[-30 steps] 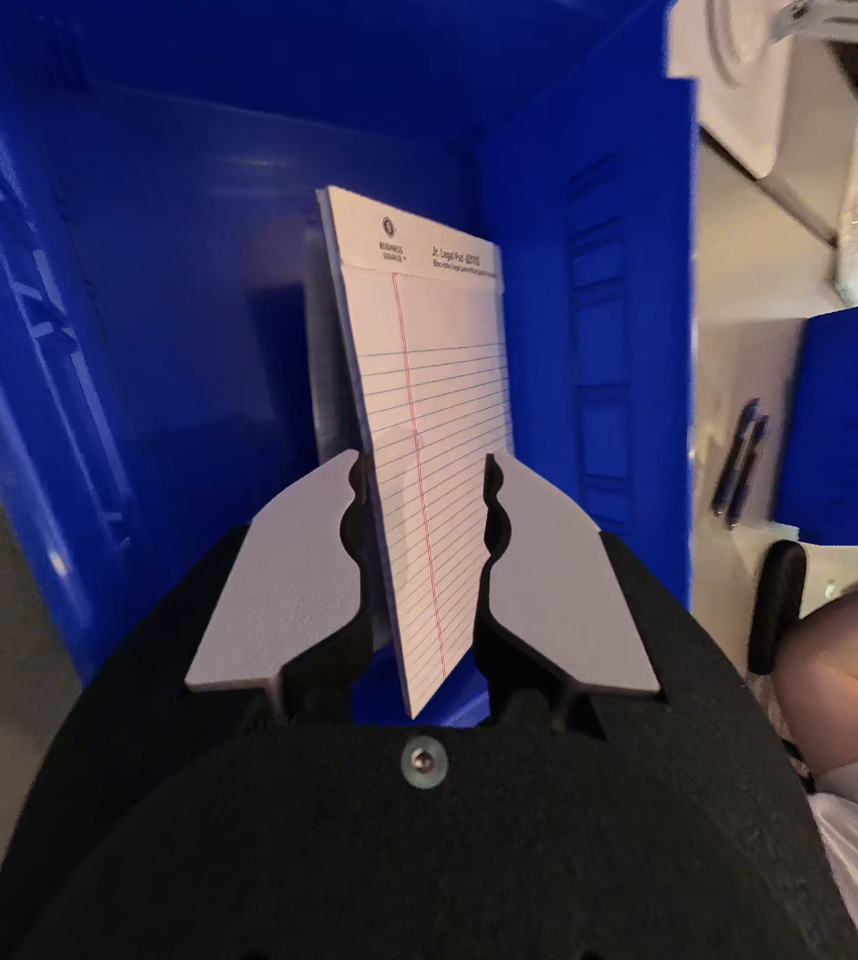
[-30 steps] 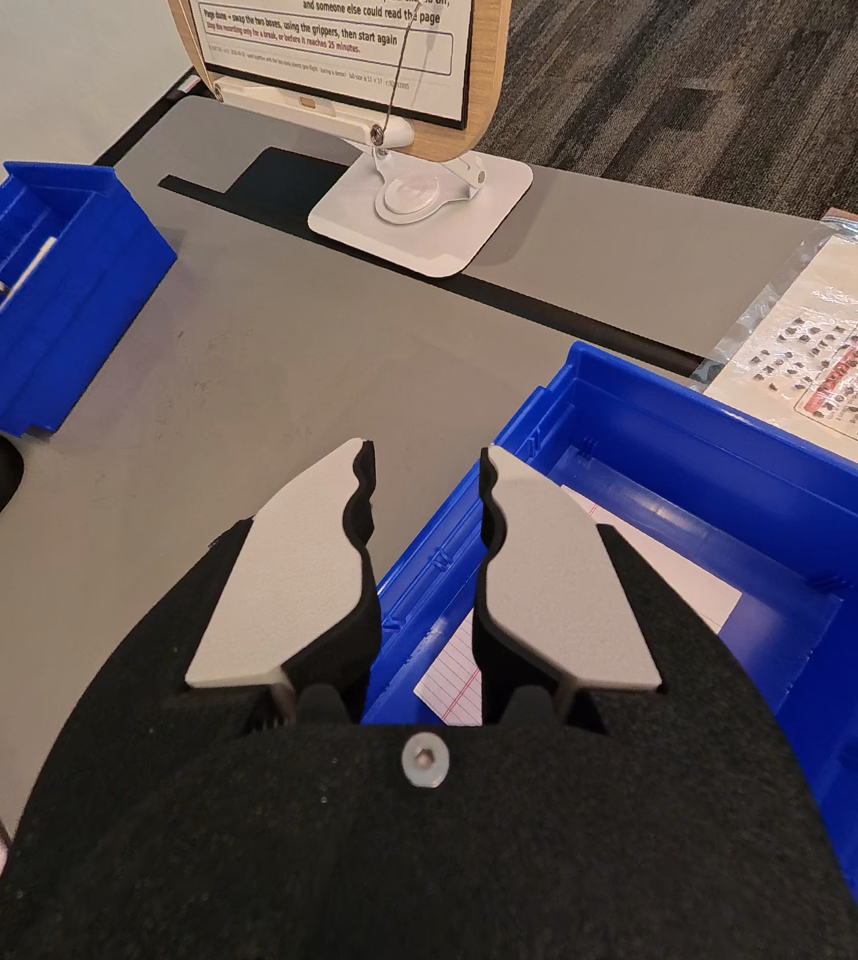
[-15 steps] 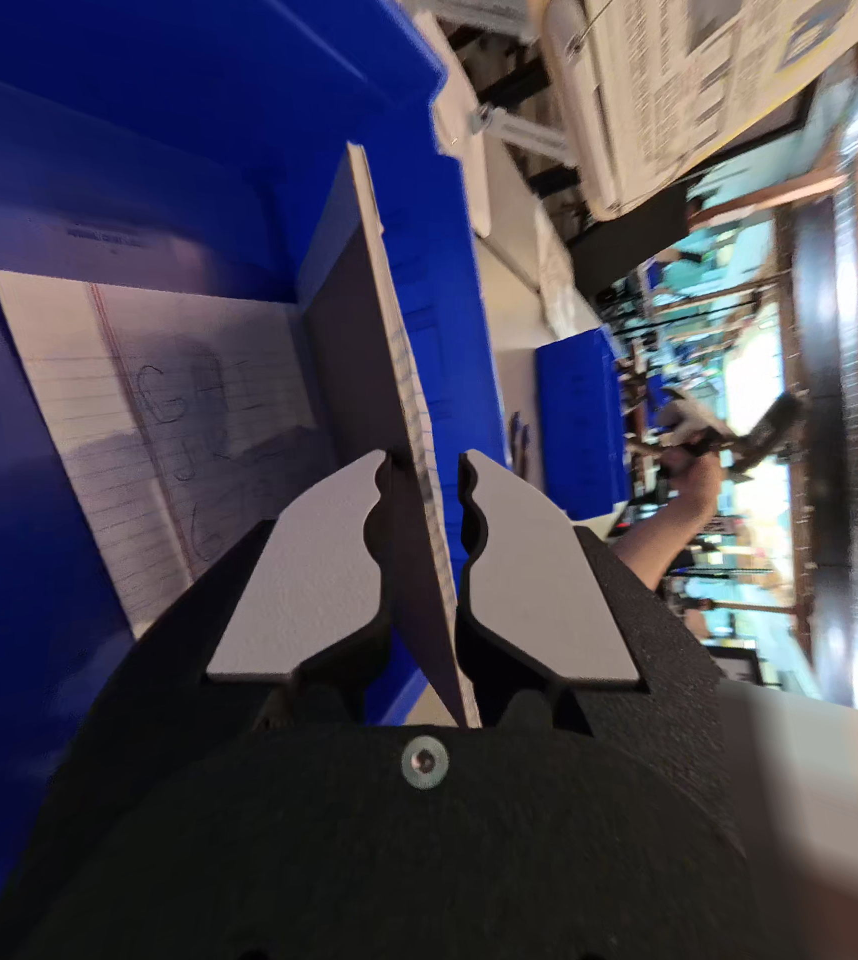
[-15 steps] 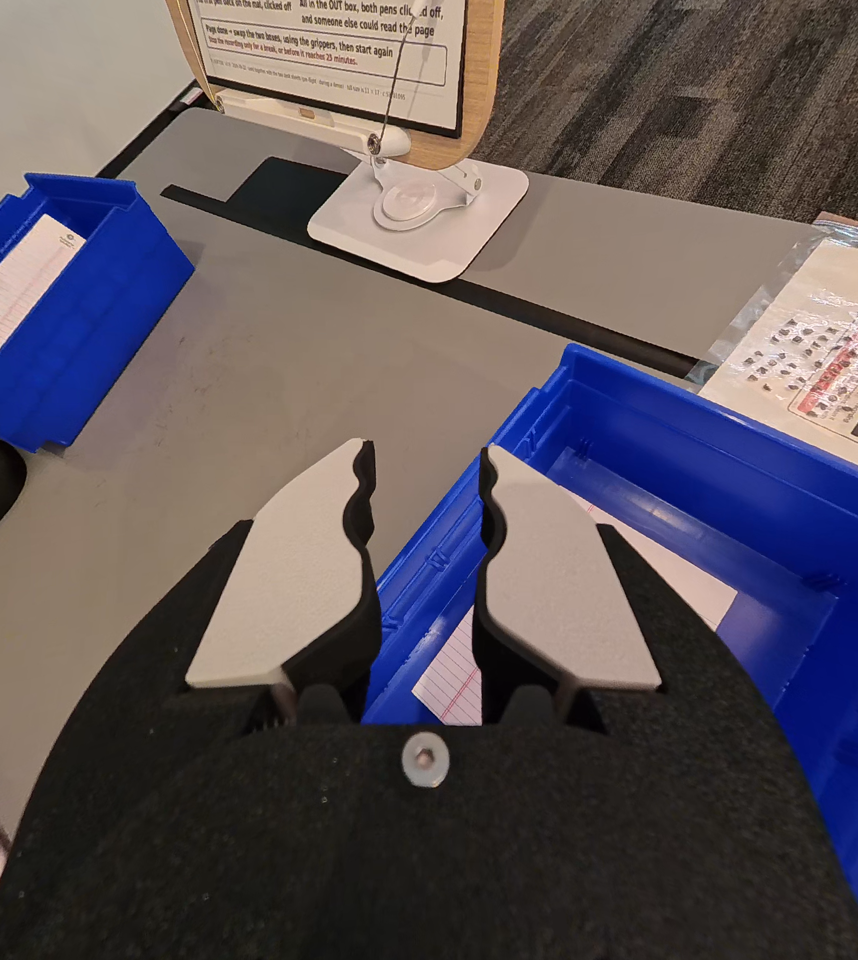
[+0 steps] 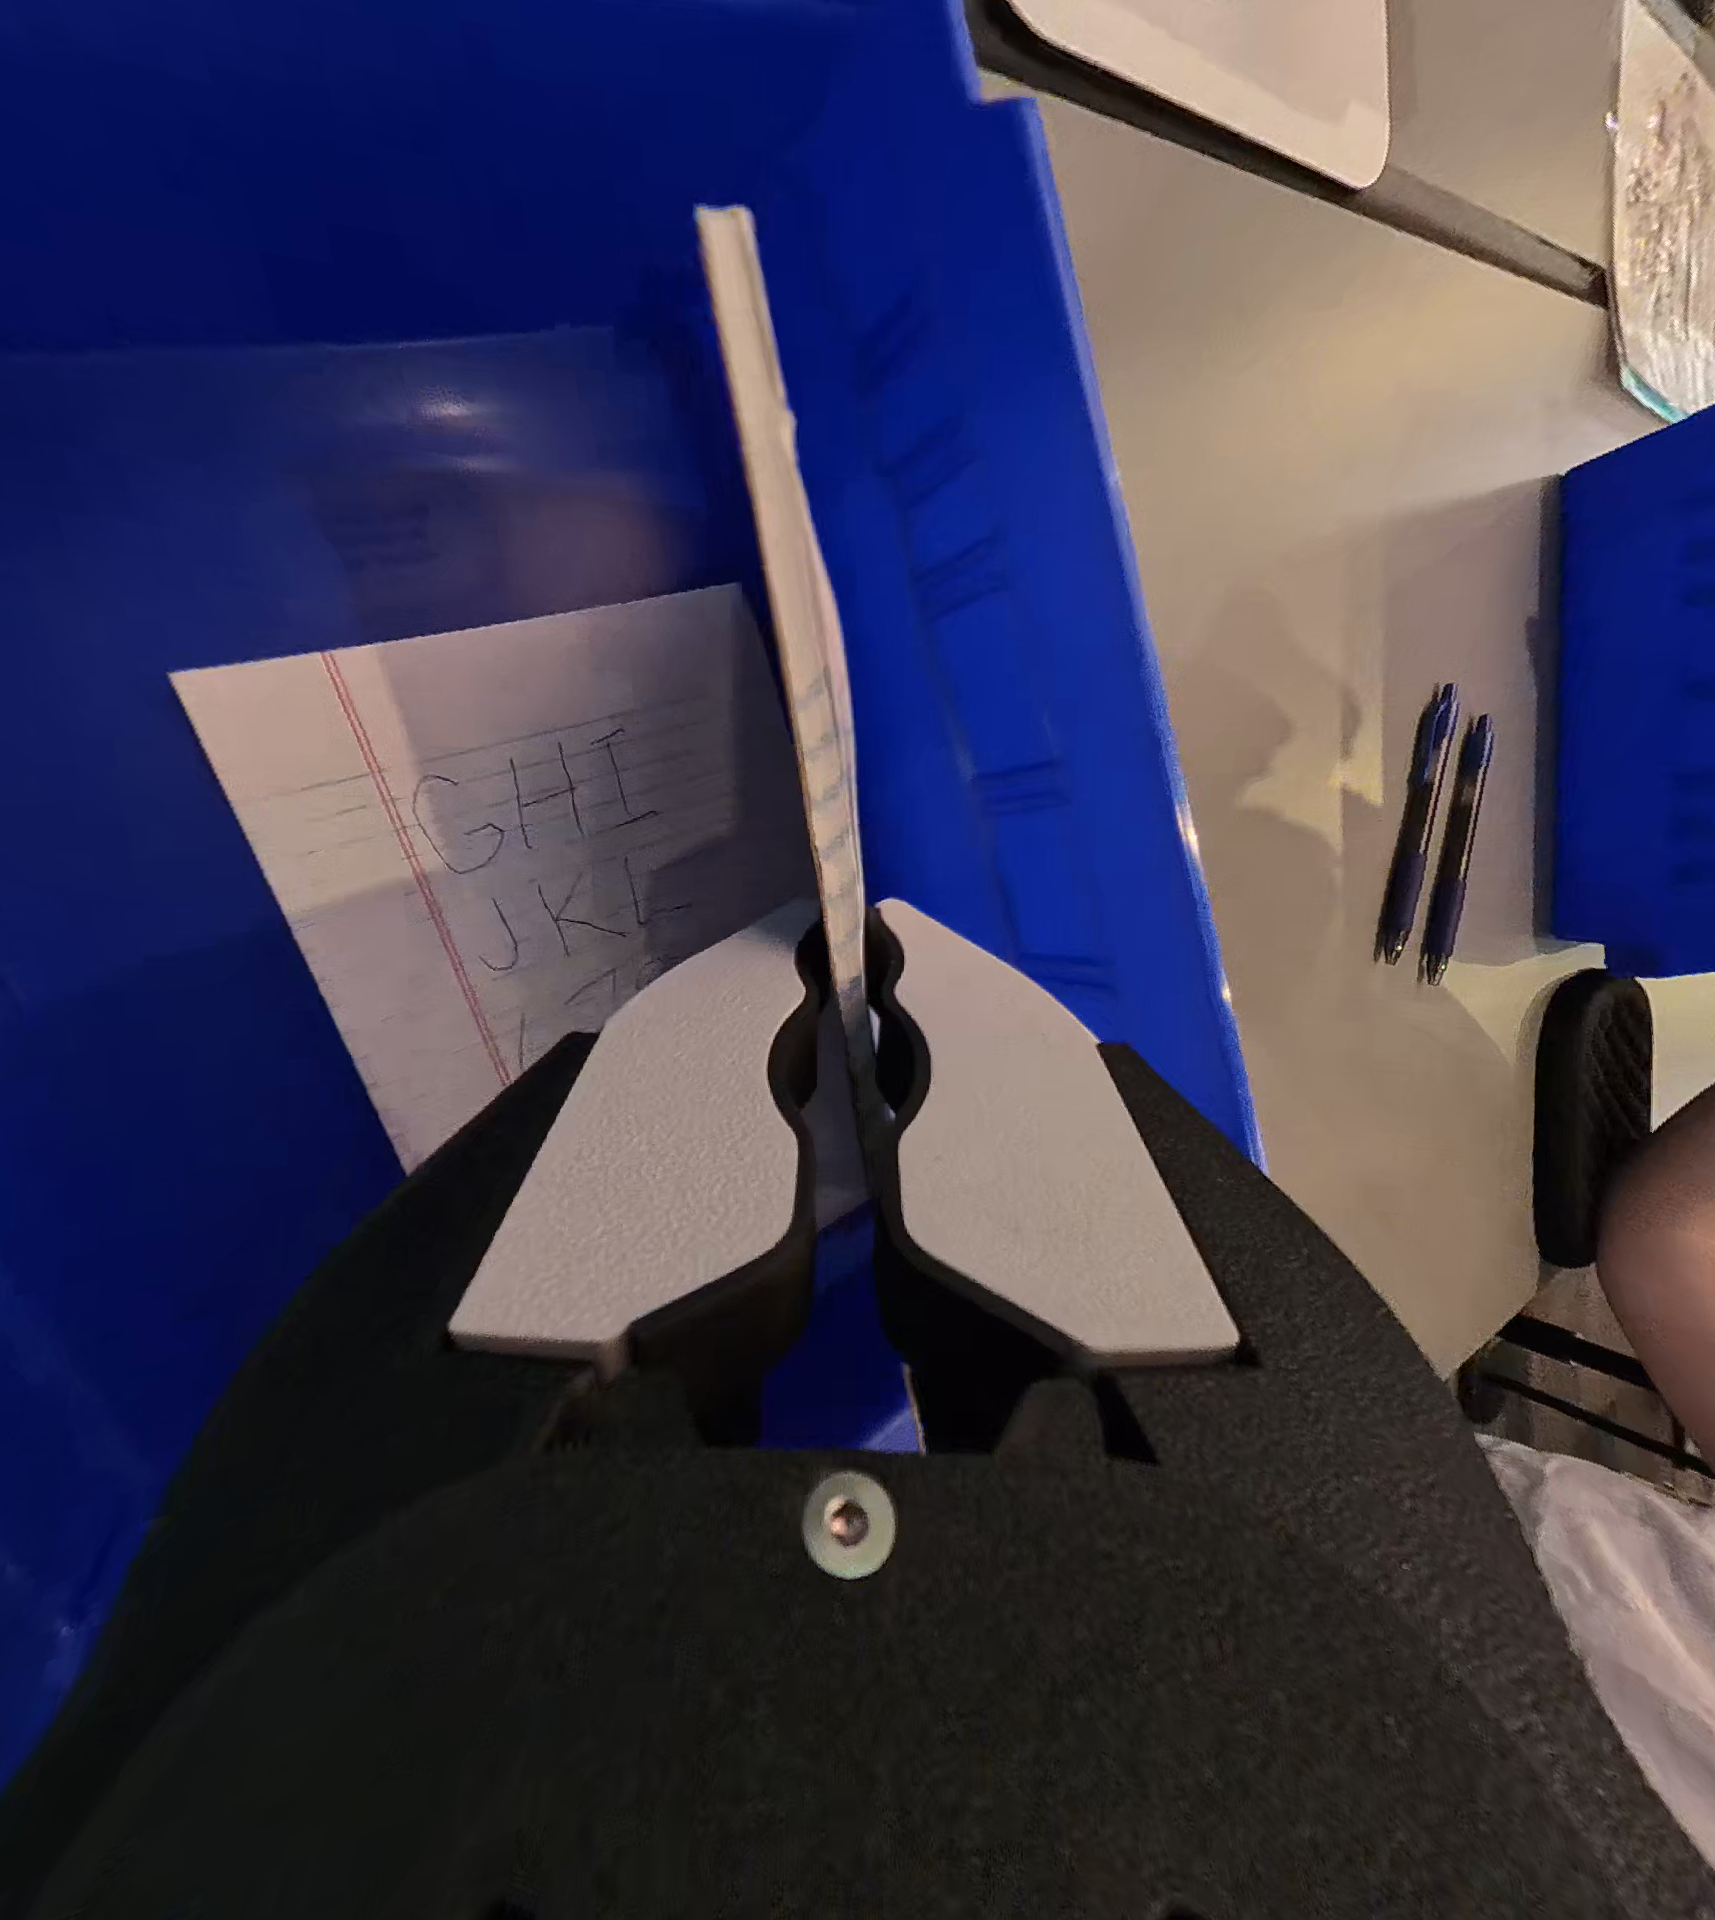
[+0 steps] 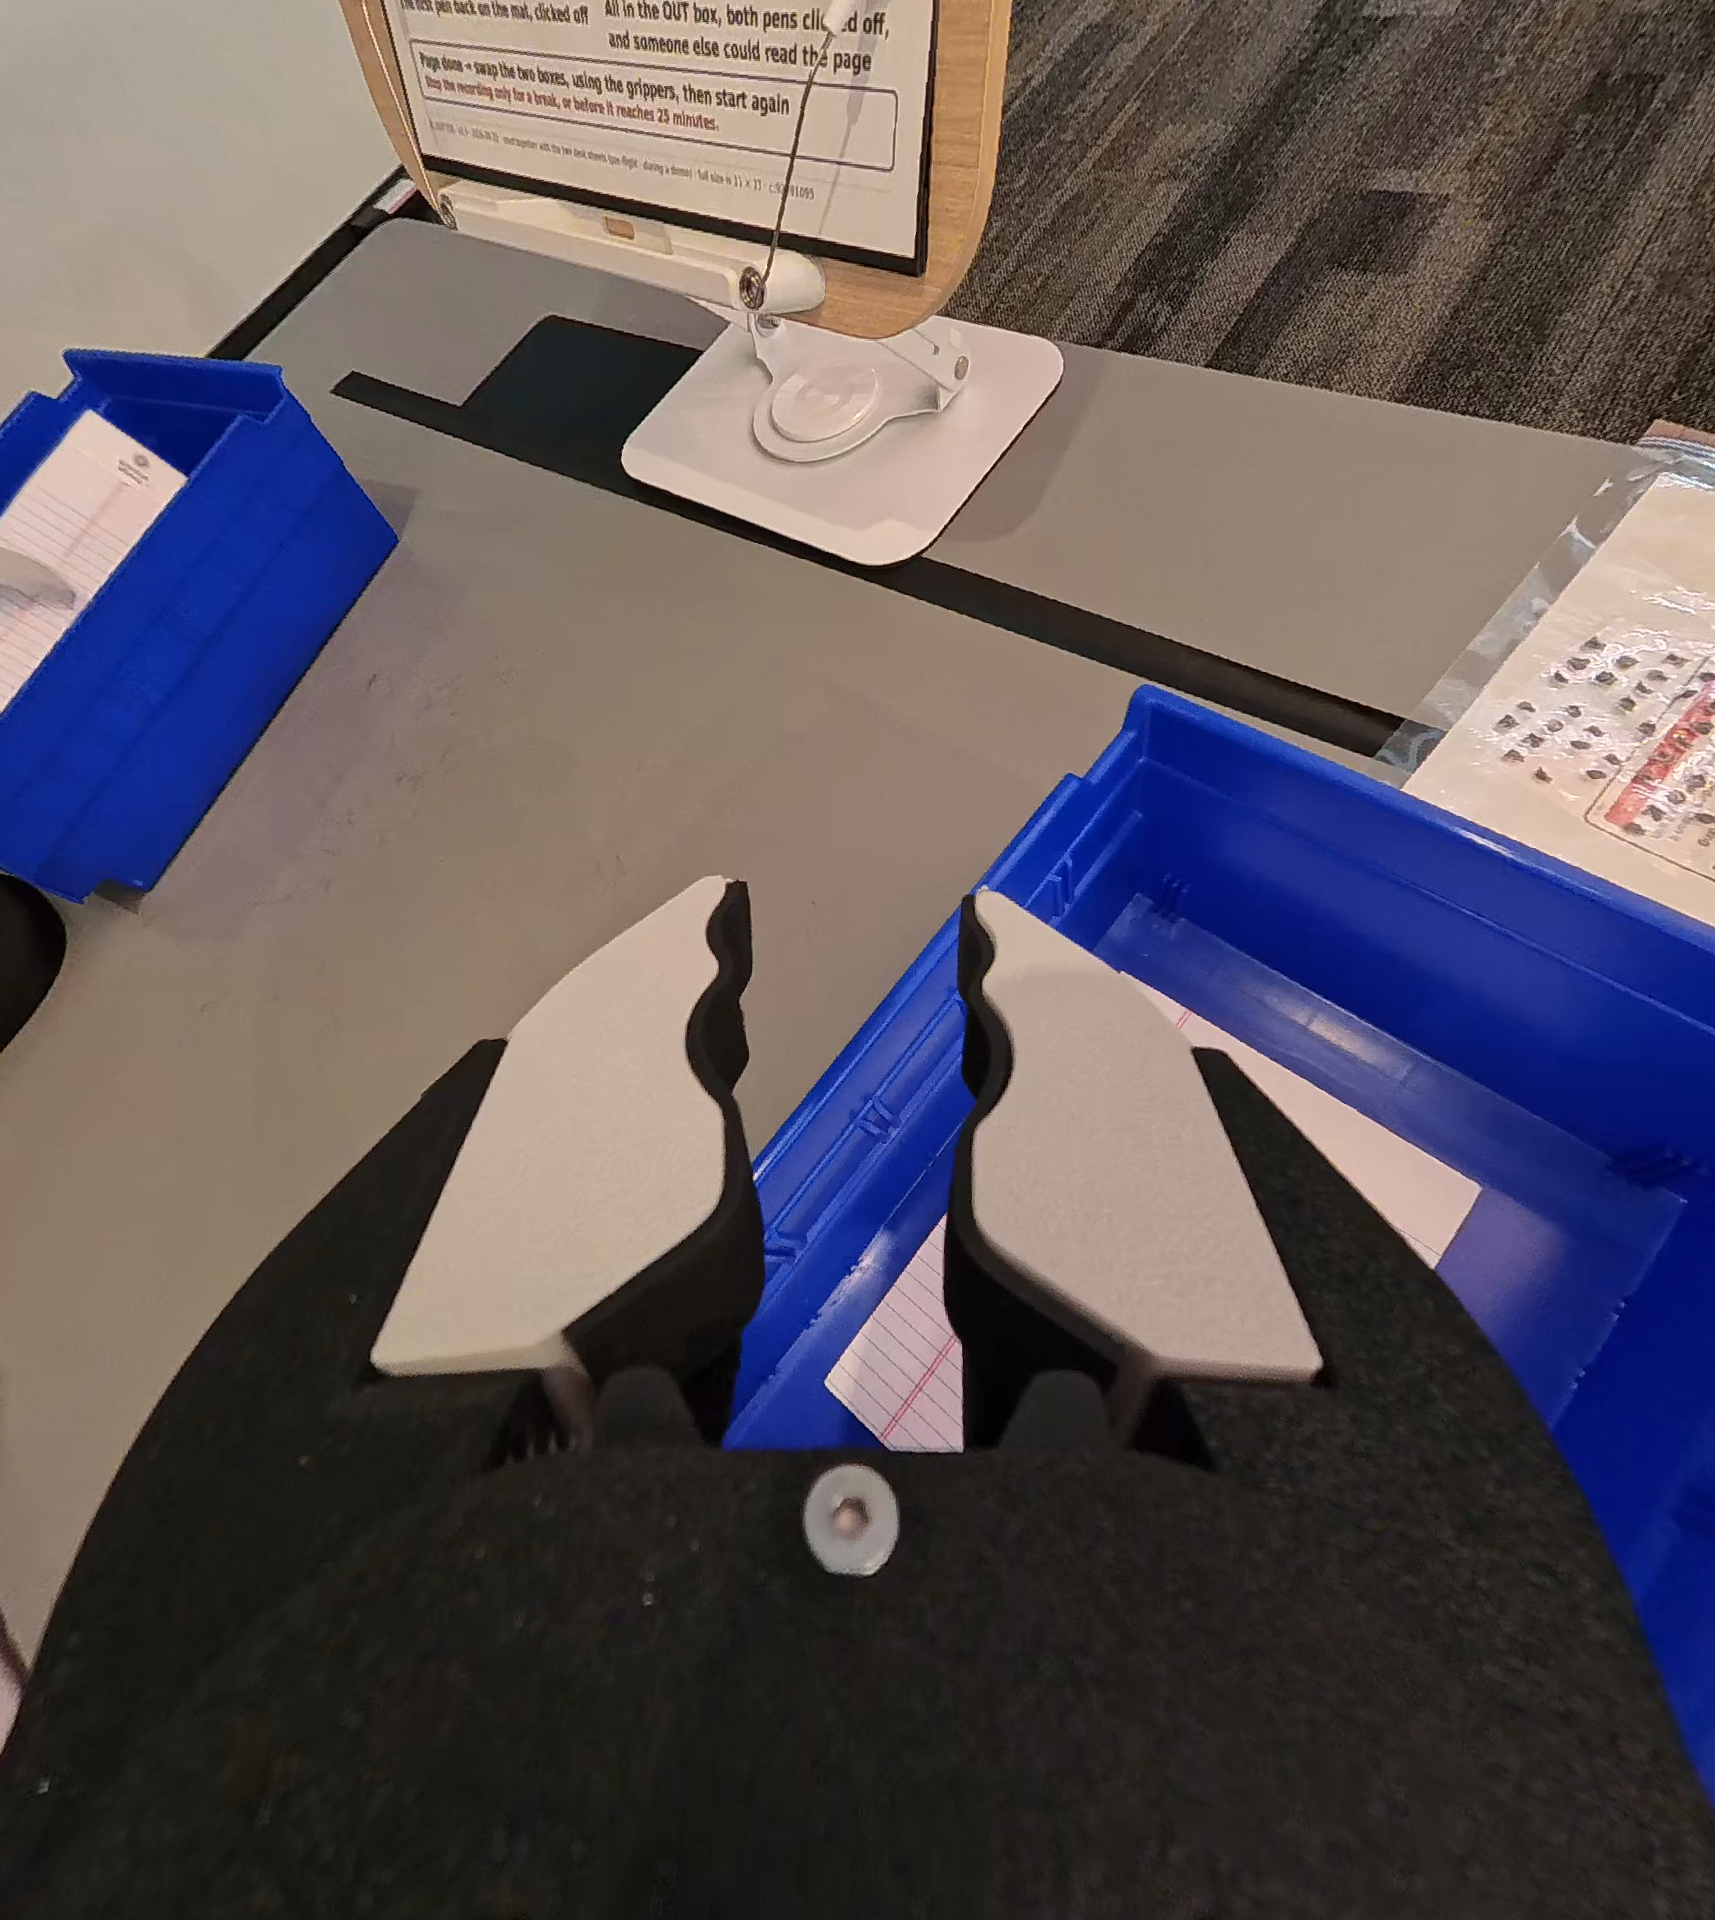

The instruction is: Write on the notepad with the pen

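While the left gripper (image 5: 848, 1023) stands clamped on the lower edge of the legal pad (image 5: 799, 665), the pad runs edge-on straight ahead of the jaws, inside the blue bin (image 5: 209, 436). Left of the jaws and below the pad lies a loose written sheet (image 5: 520, 831). Right of the jaws, well apart on the grey table (image 5: 1289, 582), lie two blue pens (image 5: 1435, 831) side by side. Right gripper (image 6: 853, 987) hovers empty, jaws apart, over the near wall of a second blue bin (image 6: 1455, 935).

Judgement: lift-out step. Keep the pinch deep, raise the pad clear of the bin wall without dragging the sheet, then lay it flat near the pens.
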Demonstrator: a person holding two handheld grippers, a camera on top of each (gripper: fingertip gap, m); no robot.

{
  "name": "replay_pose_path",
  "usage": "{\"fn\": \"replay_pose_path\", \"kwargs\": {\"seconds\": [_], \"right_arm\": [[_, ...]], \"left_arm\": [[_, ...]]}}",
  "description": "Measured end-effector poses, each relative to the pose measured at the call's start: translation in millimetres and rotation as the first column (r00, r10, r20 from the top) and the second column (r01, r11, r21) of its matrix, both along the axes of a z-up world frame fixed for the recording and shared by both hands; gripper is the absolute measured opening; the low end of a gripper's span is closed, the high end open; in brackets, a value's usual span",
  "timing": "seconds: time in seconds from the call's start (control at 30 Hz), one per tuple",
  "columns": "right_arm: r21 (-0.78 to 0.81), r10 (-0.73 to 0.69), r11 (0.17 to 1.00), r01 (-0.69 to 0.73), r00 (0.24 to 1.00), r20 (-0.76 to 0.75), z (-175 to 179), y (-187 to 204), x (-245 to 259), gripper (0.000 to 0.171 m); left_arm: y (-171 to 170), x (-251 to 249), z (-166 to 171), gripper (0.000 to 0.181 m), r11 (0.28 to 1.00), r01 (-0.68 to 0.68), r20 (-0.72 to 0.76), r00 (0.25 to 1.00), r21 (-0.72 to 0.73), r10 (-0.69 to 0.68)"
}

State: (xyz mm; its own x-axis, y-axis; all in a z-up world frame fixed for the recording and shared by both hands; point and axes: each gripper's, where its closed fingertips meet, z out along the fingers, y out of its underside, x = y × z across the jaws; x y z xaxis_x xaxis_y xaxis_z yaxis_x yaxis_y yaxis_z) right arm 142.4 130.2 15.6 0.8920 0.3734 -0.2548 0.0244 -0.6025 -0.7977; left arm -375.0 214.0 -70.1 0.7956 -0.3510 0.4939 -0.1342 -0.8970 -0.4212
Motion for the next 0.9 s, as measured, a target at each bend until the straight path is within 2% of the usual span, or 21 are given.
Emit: {"fn": "replay_pose_path", "kwargs": {"seconds": [0.2, 0.4, 0.53, 0.63, 0.77, 0.9], "right_arm": [[0.007, -0.005, 1.000, 0.005, 1.000, -0.011, 1.3, -0.2, 1.7, 0.037], [0.014, 0.007, 1.000, -0.007, 1.000, 0.002, 3.3, 0.3, -4.3, 0.037], [0.013, 0.020, 1.000, -0.020, 1.000, 0.018, 3.4, 0.7, -9.9, 0.037], [0.013, 0.027, 1.000, -0.027, 0.999, 0.025, 3.7, 0.8, -13.1, 0.037], [0.018, 0.036, 0.999, -0.036, 0.999, 0.027, 5.5, 0.3, -16.7, 0.037], [0.022, 0.048, 0.999, -0.048, 0.999, 0.026, 6.6, -1.1, -19.7, 0.037]], "left_arm": [[-4.0, -15.4, 32.9, 0.004, 0.998, 0.013, -0.054, 0.999, 0.065, -0.010], [-19.5, -15.8, 96.5, 0.004, 0.983, 0.035, -0.022, 0.999, 0.178, -0.032], [-41.0, 10.4, 143.1, 0.004, 0.961, 0.083, 0.032, 0.995, 0.265, -0.095], [-64.4, 53.7, 168.8, 0.004, 0.956, 0.117, 0.159, 0.973, 0.270, -0.165], [-86.1, 124.7, 167.4, 0.004, 0.953, 0.172, 0.284, 0.928, 0.249, -0.242], [-87.3, 187.1, 124.9, 0.004, 0.963, 0.193, 0.324, 0.913, 0.189, -0.247]]}}
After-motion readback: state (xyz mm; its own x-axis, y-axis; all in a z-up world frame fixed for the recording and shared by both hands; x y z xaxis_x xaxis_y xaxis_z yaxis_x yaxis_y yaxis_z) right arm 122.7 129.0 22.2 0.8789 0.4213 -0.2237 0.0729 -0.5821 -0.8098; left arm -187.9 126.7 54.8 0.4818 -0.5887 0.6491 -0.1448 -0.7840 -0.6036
